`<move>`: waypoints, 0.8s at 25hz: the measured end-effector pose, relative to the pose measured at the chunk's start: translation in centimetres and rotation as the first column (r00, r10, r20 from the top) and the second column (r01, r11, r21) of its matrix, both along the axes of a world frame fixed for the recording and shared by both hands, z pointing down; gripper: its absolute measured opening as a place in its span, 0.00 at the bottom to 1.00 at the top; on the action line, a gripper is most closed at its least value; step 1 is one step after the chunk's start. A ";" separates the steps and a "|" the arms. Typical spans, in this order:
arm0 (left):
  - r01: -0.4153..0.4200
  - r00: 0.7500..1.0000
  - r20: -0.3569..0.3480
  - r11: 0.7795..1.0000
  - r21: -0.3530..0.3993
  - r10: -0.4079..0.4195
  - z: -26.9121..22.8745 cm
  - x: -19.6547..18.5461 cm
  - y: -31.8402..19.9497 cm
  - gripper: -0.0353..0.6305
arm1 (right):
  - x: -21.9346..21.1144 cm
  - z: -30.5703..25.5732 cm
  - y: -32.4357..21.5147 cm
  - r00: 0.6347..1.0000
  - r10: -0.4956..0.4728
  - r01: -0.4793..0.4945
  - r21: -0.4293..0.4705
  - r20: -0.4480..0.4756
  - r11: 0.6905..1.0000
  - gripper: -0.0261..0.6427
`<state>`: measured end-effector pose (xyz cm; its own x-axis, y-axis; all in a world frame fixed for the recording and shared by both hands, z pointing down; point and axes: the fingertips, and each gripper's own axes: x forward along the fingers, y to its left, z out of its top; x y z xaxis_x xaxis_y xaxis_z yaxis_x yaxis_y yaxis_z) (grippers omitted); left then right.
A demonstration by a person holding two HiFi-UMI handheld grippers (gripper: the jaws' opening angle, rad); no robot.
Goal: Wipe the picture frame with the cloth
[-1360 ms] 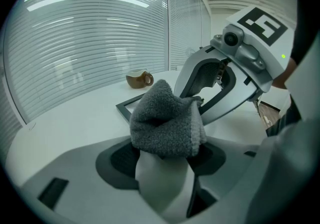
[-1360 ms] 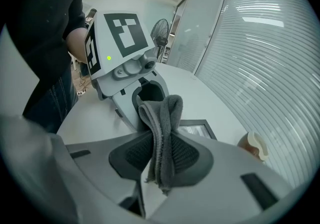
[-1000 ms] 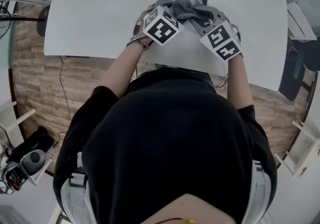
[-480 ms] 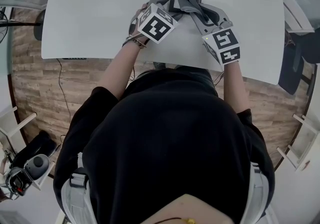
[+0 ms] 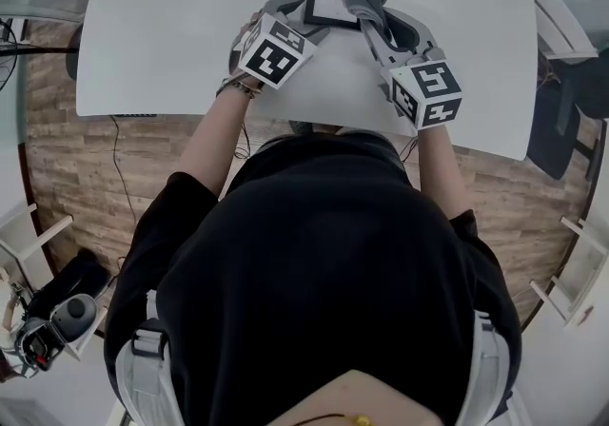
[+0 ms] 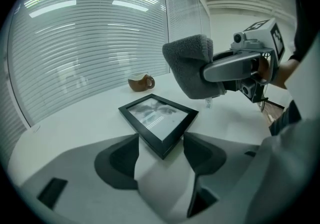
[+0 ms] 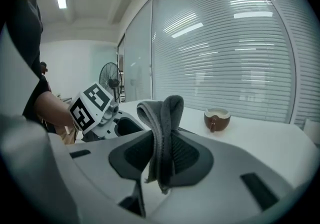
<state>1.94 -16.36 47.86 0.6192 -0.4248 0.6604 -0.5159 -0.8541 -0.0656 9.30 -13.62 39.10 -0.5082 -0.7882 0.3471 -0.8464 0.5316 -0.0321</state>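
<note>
Right claw [image 7: 160,155] clamps cloth [image 7: 167,115] beside picture frame [image 6: 159,120]; its corner lies inside the parted left claw [image 6: 161,143].

Head view: looked steeply down from above the person onto the tabletop [image 5: 171,25].
Left gripper view: rode the left tool [image 6: 161,158], close behind its jaws, facing the blinds [image 6: 75,43].
Right gripper view: rode the right tool [image 7: 161,158] likewise, facing the same blinds.
Shared: cloth [image 7: 162,133] and mug [image 7: 217,118], ahead of the tools, showed in both gripper views.
</note>
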 end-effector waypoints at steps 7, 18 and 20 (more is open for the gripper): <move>0.090 0.996 -0.012 0.995 0.050 -0.089 -0.1 -3.0 -0.6 0.49 | -0.3 -1.7 0.1 0.995 -0.005 0.003 0.024 0.098 1.000 0.18; 0.222 0.957 -0.220 0.965 0.141 -0.188 -7.9 -1.3 2.4 0.42 | 1.6 -5.8 1.4 0.986 -0.073 0.054 0.130 0.147 0.990 0.18; 0.230 0.951 -0.248 0.959 0.166 -0.185 -9.3 -1.2 3.0 0.40 | 1.9 -7.1 1.6 0.984 -0.081 0.056 0.161 0.158 0.985 0.18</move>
<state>0.74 -13.34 38.51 0.6276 -0.6640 0.4065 -0.7006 -0.7094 -0.0769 11.17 -12.04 31.99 -0.6027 -0.7871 0.1312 -0.7978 0.5976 -0.0798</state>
